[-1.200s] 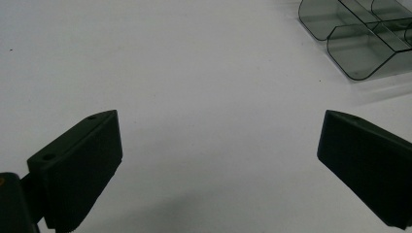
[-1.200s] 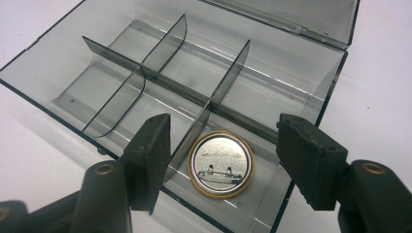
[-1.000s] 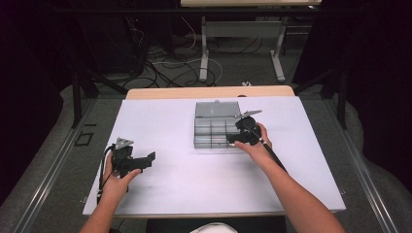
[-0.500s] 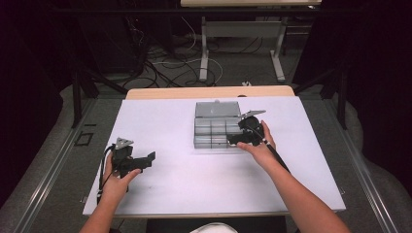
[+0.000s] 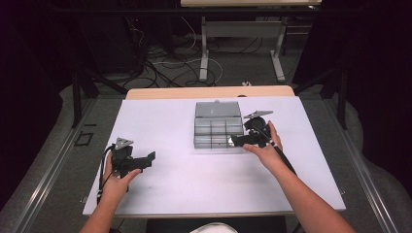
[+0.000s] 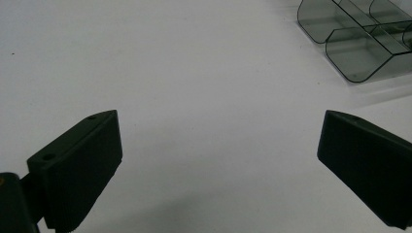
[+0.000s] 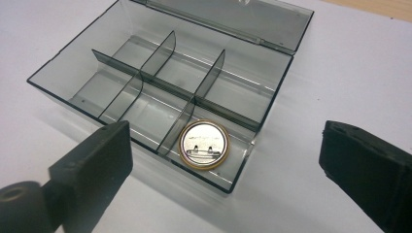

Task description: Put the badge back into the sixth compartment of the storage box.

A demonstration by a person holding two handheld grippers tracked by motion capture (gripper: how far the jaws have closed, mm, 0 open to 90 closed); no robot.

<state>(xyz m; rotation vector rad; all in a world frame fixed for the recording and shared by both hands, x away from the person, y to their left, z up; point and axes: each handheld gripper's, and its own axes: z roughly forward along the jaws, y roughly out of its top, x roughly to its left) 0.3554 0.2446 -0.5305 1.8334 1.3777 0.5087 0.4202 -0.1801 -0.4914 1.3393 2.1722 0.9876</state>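
One round metal badge (image 7: 204, 144) lies in a near corner compartment of the grey box (image 7: 73, 65). The right gripper (image 7: 226, 160) has just been opening its fingers, nothing between them. The left gripper (image 6: 216, 155) rests open over the white worktop (image 6: 194, 63).

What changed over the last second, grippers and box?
The right gripper has just been opening its jaws; nothing is between them, and the round badge lies in a near corner compartment of the open box. Its hand has barely shifted. The left gripper stayed open over the table; the box has not moved.
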